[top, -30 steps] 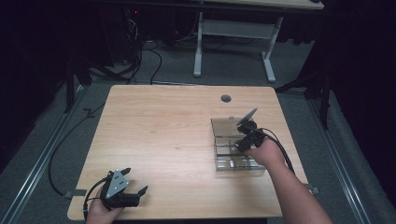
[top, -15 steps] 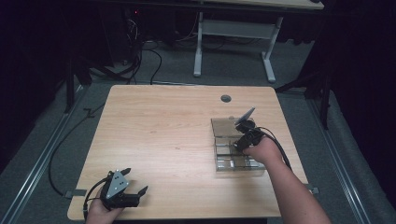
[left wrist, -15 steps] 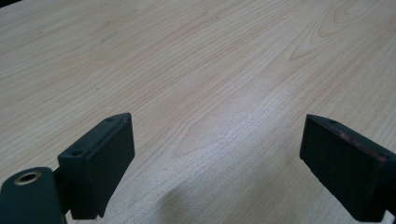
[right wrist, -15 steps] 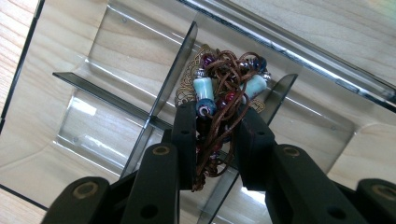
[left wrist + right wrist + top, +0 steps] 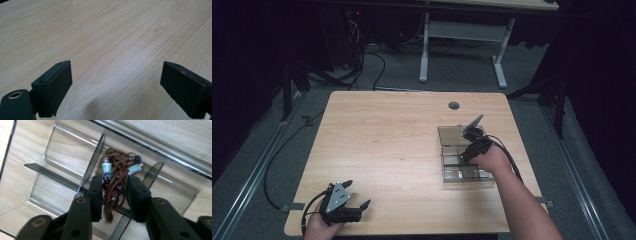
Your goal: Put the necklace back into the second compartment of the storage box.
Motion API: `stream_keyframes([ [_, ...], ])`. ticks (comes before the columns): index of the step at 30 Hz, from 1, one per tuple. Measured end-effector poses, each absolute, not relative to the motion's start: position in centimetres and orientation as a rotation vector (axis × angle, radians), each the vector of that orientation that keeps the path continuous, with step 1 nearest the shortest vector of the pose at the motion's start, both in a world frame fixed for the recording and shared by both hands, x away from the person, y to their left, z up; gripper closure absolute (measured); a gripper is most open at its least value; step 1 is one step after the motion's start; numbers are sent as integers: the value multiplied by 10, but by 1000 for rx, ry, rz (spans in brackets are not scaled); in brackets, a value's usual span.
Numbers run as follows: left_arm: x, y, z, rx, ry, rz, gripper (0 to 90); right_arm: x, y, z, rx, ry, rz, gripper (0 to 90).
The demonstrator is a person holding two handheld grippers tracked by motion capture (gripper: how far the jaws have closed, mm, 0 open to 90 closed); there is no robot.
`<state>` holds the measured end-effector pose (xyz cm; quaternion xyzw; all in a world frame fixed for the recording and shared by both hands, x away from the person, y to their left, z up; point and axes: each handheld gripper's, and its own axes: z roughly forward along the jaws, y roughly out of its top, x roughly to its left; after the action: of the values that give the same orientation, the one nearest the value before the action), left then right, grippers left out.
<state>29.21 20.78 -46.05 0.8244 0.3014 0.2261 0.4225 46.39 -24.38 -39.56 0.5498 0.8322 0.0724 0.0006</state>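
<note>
Centre-frame in its own view, the right gripper (image 5: 113,188) pinches a beaded cord bracelet (image 5: 117,173) inside a clear divided box (image 5: 62,150); the left gripper (image 5: 116,82), lower frame, gapes wide, empty, over the wooden table (image 5: 105,32).

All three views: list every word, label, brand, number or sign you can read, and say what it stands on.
None: no readable text stands on anything.
The clear divided box, the beaded cord bundle between the right gripper fingers, the wooden table and the left gripper bear no lettering.
The red light under the far desk is a dot, no sign.
</note>
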Motion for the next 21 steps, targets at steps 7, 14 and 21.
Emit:
stream_keyframes([
  [7, 292, 207, -461, 2067, 754, 572, 111, 451, -247, -373, 1712, 2574, 287, 650],
  [14, 292, 207, -461, 2070, 753, 571, 115, 443, -243, -371, 1697, 2616, 274, 791],
  [21, 292, 208, -461, 2065, 755, 566, 120, 453, -242, -383, 1676, 2616, 199, 864],
])
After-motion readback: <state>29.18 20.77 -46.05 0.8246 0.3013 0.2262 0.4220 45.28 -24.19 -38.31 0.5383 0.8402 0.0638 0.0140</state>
